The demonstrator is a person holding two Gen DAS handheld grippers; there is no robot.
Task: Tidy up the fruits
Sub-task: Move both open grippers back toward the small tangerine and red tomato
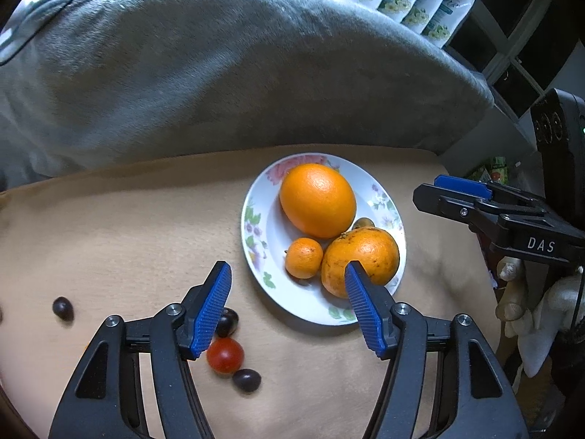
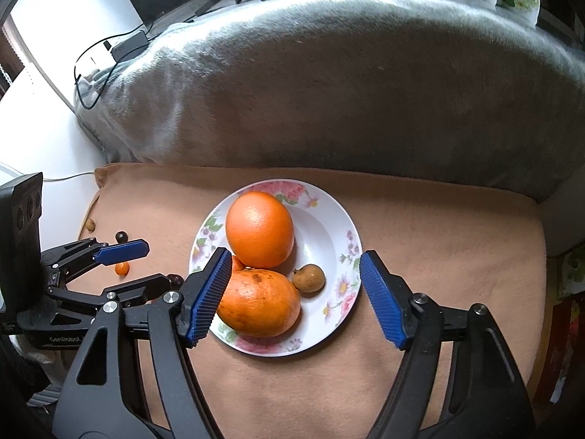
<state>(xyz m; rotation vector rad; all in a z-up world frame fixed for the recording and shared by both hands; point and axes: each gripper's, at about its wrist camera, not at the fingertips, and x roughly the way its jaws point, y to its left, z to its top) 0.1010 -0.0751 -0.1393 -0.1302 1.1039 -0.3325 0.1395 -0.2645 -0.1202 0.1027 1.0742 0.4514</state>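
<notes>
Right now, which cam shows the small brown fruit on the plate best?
Right wrist: the small brown fruit sits in full view on the plate beside the oranges. Left wrist shows only its top, peeking behind them.

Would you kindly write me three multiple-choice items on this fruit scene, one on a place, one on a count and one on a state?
1. Where does the small brown fruit lie?
A. on the floral plate, beside the speckled orange
B. on the tan cushion by the cherry tomato
C. on the grey blanket

2. How many orange citrus fruits are on the plate?
A. one
B. three
C. five

3. How do the jaws of the left gripper stand?
A. shut on the cherry tomato
B. shut on the plate rim
C. open, gripping nothing

Answers:
1 A: the right wrist view shows it in the plate's well, next to the speckled orange.
2 B: the left wrist view shows the large orange, the speckled orange and a small mandarin.
3 C: the blue pads stand wide apart, pressing on nothing.
</notes>
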